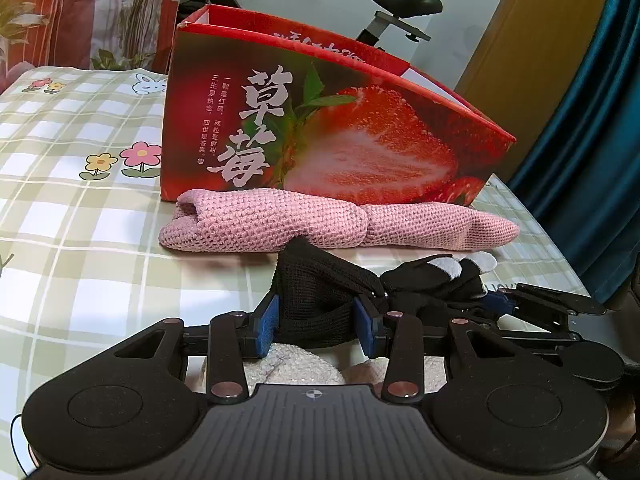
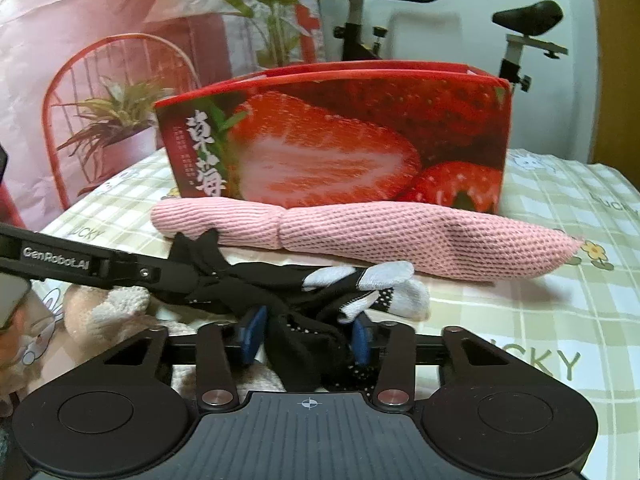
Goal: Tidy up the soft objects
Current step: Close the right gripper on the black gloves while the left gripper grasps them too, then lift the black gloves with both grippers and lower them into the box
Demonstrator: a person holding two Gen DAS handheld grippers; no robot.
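A black knit glove (image 1: 320,292) with grey-white fingertips (image 2: 384,276) is stretched between my two grippers above the table. My left gripper (image 1: 318,324) is shut on its cuff end. My right gripper (image 2: 306,338) is shut on its finger end, which has white dots. A folded pink knit cloth (image 1: 332,220) (image 2: 360,236) lies just beyond, against the front of a red strawberry box (image 1: 320,120) (image 2: 340,136) with an open top. A cream fluffy item (image 1: 296,364) (image 2: 108,312) lies under the grippers.
The table has a green-and-white checked cloth (image 1: 80,200) (image 2: 560,300) with flowers and rabbits. A red wire chair (image 2: 116,80) and potted plants stand at the left, an exercise bike (image 2: 524,32) behind the box, and a blue curtain (image 1: 592,160) at the right.
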